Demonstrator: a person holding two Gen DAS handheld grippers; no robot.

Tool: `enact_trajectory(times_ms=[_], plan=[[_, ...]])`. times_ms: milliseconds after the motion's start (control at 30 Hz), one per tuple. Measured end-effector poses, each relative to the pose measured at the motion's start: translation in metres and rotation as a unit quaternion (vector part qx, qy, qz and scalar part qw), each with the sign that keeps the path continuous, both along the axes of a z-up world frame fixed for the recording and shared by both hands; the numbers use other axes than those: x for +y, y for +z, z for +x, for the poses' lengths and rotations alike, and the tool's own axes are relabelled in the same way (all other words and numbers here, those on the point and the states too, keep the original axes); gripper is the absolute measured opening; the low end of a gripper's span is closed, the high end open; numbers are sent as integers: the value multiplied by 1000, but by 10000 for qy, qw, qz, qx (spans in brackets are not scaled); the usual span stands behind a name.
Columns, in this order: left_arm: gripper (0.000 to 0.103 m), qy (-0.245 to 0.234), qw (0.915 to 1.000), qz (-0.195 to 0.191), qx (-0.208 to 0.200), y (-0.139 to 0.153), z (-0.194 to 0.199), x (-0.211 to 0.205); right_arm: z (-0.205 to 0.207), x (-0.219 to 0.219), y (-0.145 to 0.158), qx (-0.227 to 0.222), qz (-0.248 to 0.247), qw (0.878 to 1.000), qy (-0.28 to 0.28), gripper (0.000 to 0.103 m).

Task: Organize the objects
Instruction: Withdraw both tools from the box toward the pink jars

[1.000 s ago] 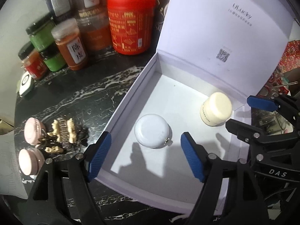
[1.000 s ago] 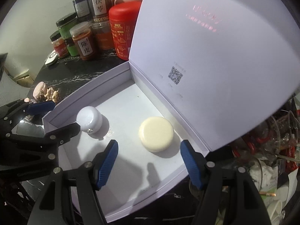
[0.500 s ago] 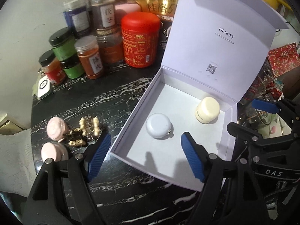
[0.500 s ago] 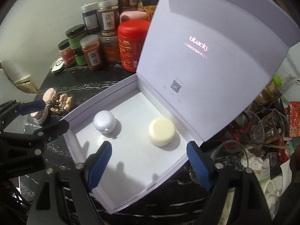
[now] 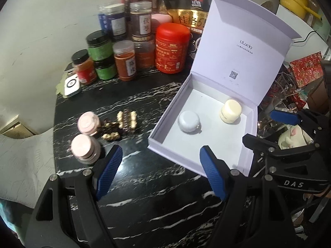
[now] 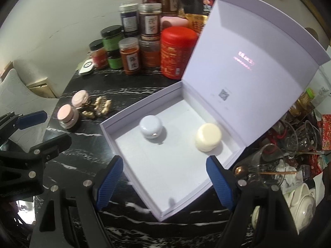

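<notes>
Left wrist view: a pale lilac cardboard box (image 5: pixel 165 142) with its hinged lid upright sits on the black, white-veined marble bench (image 5: pixel 144 186). Inside lie a round pale-blue case (image 5: pixel 188 122) and, right of it and apart, a cream jar (image 5: pixel 230 111). Two pink jars (image 5: pixel 85 134) and beaded hair clips (image 5: pixel 122 126) rest left of the box. The left tongs (image 5: pixel 161 173) stand wide apart, empty.

Right wrist view: the same box (image 6: pixel 128 115) holds the smooth domed case (image 6: pixel 150 127) and the squat cream jar (image 6: pixel 208 137). Plastic spice jars (image 6: pixel 130 55) and a red canister (image 6: pixel 178 51) crowd the far edge. The right tongs (image 6: pixel 164 183), having just opened, grip nothing.
</notes>
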State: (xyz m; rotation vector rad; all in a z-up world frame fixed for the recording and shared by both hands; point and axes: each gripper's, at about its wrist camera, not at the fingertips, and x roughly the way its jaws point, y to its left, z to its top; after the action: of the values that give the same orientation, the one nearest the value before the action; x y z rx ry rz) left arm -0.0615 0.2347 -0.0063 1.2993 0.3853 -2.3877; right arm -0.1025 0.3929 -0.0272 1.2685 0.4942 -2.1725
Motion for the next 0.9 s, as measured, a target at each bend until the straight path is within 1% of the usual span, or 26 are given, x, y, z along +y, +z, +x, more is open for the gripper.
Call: enact_trajectory(times_ms=[200,400,667,900], plan=[[76,139,9999,27,-39,3,32,-10,26,-18,0,-83,18,9998,178,83],[76,268,9996,108,-73,2,63,-18,48,-37,-7,-212,71,9989,400,83],[76,440,9988,166,-137,-3,93,-32,66,-67,-15,-303,123,9972,671,83],[76,734,9969,215,-167,-7,115,-53,75,-95,-18,-333,159,9952,909,83]])
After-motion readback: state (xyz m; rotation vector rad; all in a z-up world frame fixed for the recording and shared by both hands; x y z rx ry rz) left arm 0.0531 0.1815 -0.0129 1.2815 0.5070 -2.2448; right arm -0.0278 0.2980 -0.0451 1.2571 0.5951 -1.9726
